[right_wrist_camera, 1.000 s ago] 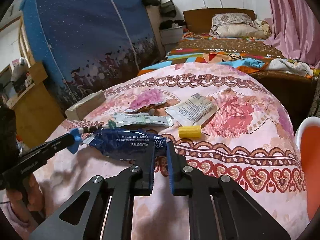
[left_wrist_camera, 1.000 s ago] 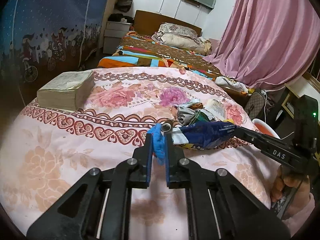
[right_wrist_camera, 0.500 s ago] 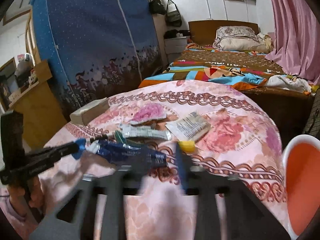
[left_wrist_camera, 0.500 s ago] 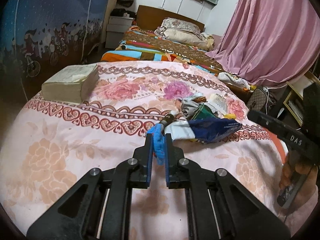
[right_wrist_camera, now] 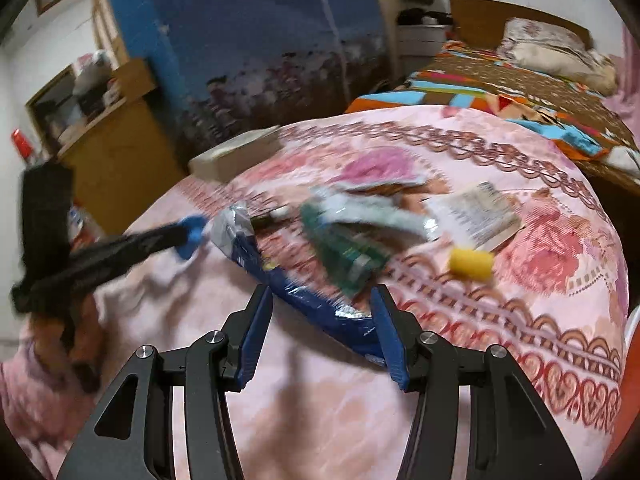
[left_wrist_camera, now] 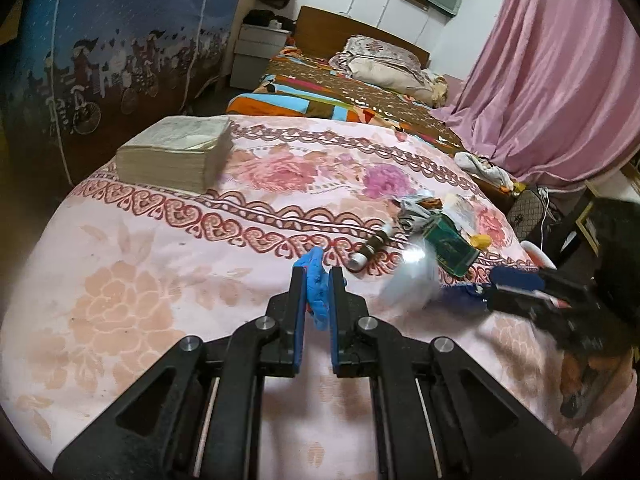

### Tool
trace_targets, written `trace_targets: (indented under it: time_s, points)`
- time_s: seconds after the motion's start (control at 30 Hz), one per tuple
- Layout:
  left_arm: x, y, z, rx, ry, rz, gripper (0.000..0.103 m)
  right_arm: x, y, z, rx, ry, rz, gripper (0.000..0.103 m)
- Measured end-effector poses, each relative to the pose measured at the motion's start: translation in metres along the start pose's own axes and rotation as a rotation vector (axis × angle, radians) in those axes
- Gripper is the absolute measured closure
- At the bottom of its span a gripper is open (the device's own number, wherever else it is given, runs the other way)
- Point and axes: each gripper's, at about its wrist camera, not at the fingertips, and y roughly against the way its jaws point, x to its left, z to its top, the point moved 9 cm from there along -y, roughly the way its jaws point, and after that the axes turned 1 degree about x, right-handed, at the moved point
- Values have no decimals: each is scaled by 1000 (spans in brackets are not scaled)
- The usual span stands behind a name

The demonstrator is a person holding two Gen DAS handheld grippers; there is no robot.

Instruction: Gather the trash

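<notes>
We are holding the left gripper (left_wrist_camera: 318, 280) with its jaws pressed together on a scrap of crumpled blue material (left_wrist_camera: 317, 292), and nothing else is hanging from it; half a second ago the long blue foil snack wrapper (right_wrist_camera: 304, 284) was trailing from that tip, and it is now lying on the pink floral bedspread (left_wrist_camera: 160, 280), blurred, with its silver end (right_wrist_camera: 234, 224) just beside the left tip; we are judging that the wrapper has slipped out of the left pinch

The right gripper (right_wrist_camera: 322, 320), closed a second ago, is now standing spread wide, its blue pads (right_wrist_camera: 256, 332) on either side of the wrapper's near end but not gripping it, so we are reading this as a handover in progress: the right side is moving in to take the wrapper

The rest of the trash is waiting beyond: a green printed packet (right_wrist_camera: 348, 248), a white printed paper sachet (right_wrist_camera: 476, 216), a small yellow block (right_wrist_camera: 470, 264), a short dark tube with a white cap (left_wrist_camera: 370, 246); the thick paper block (left_wrist_camera: 176, 156) is sitting well apart at the far left; the right view is smeared with motion, so exact contact is unclear; collection is barely under way
</notes>
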Motion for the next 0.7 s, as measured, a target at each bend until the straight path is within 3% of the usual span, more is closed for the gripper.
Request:
trace_targets:
  time_s: [0.13,0.3,0.43,0.5,0.53,0.6,0.7]
  points:
    - [2,-2,-1,9,8,-3,103,15,-6,-3,21,55,-8,53]
    - [-5,-3,-7,20,-27,6,103,24,-27,-1,52,197,-149,53]
    - [-3,-2,-8,24,-26,6,103,31,-34,-1,66,240,-144,50]
    - [1,-1,-8,24,-12,2,103,31,-35,-2,76,251,-128,45]
    - [3,0,-7,23,-5,1,103,32,-36,-3,86,253,-114,37]
    - [6,0,-7,22,8,1,103,30,-39,-10,124,262,-102,29]
    - [8,0,-6,23,16,-1,103,30,-44,-10,122,278,-146,30]
